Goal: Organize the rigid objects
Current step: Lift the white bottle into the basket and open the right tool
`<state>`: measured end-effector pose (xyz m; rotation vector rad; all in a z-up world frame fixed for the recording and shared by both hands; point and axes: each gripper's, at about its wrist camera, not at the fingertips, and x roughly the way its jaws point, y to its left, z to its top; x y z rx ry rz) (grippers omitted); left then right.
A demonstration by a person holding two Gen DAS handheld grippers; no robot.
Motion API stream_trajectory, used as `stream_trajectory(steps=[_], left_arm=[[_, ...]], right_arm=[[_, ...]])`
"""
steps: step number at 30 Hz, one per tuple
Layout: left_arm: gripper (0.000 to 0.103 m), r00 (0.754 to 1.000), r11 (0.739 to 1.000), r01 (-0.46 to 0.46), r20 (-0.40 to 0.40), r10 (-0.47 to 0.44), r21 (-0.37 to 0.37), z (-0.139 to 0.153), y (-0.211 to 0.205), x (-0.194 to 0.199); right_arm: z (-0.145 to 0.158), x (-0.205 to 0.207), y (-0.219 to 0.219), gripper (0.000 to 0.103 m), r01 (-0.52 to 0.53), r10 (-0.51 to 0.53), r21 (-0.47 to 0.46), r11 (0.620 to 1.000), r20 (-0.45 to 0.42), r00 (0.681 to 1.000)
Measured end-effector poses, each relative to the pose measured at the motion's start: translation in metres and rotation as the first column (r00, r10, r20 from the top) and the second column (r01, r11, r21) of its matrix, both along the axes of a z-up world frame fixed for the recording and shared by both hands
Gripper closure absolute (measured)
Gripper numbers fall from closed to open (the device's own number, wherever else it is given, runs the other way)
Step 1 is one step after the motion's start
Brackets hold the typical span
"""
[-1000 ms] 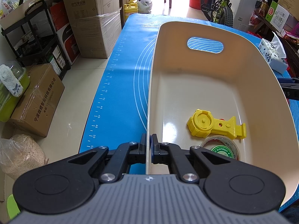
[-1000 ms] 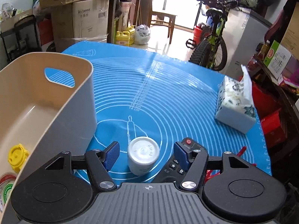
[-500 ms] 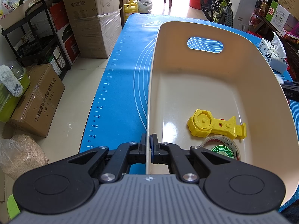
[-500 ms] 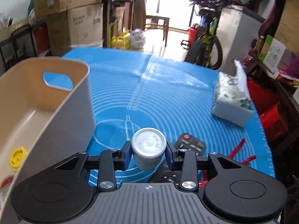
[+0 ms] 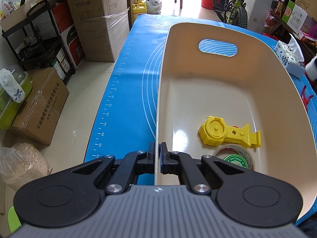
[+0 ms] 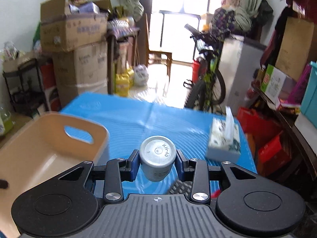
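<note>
**Bottle raised beside the bin**

We see the left gripper [image 5: 158, 154] pinched on the near wall of the cream bin [image 5: 257, 91], which rests on the blue mat [image 5: 128, 91]. Inside the bin lie a yellow toy [image 5: 221, 132] and, touching it, a tape roll [image 5: 235, 158]. The right gripper [image 6: 158, 163], its jaws having just closed, clamps a white bottle [image 6: 158, 154] by its sides, clear of the mat and just right of the bin. A tissue pack [image 6: 223, 140] sits farther right.

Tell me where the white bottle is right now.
Right wrist view, centre: the white bottle is clamped in the right tool, lifted above the blue mat, right of the beige bin.
</note>
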<state>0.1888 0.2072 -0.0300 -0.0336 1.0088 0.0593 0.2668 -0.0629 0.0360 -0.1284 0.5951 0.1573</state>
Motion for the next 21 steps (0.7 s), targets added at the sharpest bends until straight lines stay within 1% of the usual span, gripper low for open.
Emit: stream_trajectory(steps=[4,8,11,14,17,21], left_arm=[[0.098,1.000,1.000,0.000,-0.001,0.000,0.002,0.001,0.000,0.000],[0.098,1.000,1.000,0.001,0.000,-0.001,0.002,0.001,0.000,0.000],[0.098,1.000,1.000,0.000,0.000,0.000,0.002,0.001,0.000,0.000],[0.098,1.000,1.000,0.000,0.000,0.000,0.002,0.001,0.000,0.000],[0.098,1.000,1.000,0.000,0.000,0.000,0.002,0.001,0.000,0.000],[0.098,1.000,1.000,0.000,-0.001,0.000,0.002,0.001,0.000,0.000]], right_arm=[[0.018,-0.009,0.019,0.059,-0.055,0.054,0.029,0.998,0.033,0.998],[0.020,-0.014,0.047,0.059,-0.127,0.126,0.038,0.991,0.031,0.992],[0.013,-0.018,0.067,0.059,-0.168,0.167,0.043,0.985,0.010,0.986],[0.001,-0.021,0.084,0.059,-0.205,0.207,0.045,0.978,-0.032,0.978],[-0.011,-0.026,0.099,0.059,-0.243,0.244,0.028,0.970,-0.070,0.967],[-0.026,-0.030,0.115,0.059,-0.266,0.265,0.006,0.964,-0.132,0.955]])
